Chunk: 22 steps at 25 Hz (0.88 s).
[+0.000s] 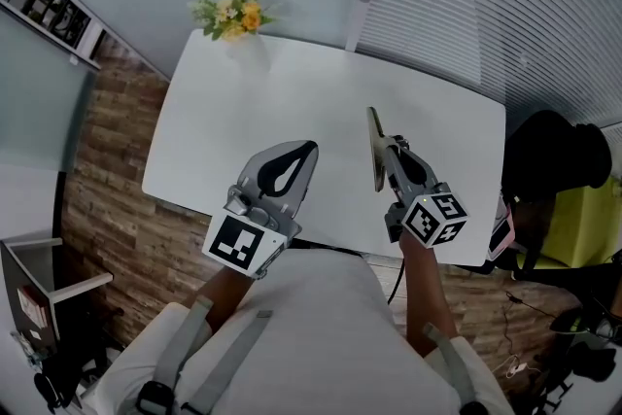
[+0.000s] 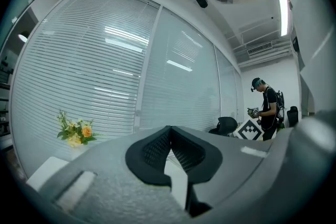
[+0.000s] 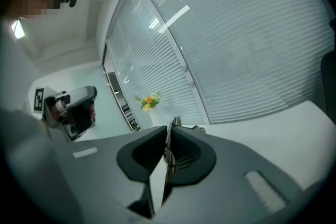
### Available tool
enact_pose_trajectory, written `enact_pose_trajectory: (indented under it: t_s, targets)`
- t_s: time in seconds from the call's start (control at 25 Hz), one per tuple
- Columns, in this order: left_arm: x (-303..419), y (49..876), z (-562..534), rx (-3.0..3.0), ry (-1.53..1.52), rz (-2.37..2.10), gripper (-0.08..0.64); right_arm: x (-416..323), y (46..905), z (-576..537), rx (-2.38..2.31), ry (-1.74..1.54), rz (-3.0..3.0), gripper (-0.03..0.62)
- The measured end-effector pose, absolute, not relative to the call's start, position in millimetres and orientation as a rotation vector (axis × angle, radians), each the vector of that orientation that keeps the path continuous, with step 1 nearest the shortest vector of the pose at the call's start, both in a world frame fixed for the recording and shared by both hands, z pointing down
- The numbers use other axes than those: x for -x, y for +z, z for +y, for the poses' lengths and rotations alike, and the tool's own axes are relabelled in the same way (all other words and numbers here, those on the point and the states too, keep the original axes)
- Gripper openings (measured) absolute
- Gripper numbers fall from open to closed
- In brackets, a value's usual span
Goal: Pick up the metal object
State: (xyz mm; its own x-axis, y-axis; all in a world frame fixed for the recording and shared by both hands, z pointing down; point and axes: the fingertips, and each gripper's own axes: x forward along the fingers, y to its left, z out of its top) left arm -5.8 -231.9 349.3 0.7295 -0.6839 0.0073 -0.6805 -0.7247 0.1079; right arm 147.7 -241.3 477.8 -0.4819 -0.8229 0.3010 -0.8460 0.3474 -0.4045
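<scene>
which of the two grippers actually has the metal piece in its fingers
The right gripper: a thin metal object is clamped edge-on between its fingers and sticks out past them. The left gripper has its fingers shut on nothing.

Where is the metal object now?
Head view, right side: the metal object is clamped in the right gripper, over the right half of the white table.

Bright, even light from ceiling strip [image 2: 283,13], glare on blinds [image 2: 94,76]; gripper views fisheye w/ dark corners.
</scene>
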Motion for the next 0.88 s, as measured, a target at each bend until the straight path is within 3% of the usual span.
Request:
enact_pose_trajectory:
  t_s: [0.88]
  targets:
    - [-5.2,327.6,-218.6,-2.856,-0.109,-1.078,0.002,-140.1,308.3,-188.7,-1.638,0.275,-2.64,0.025]
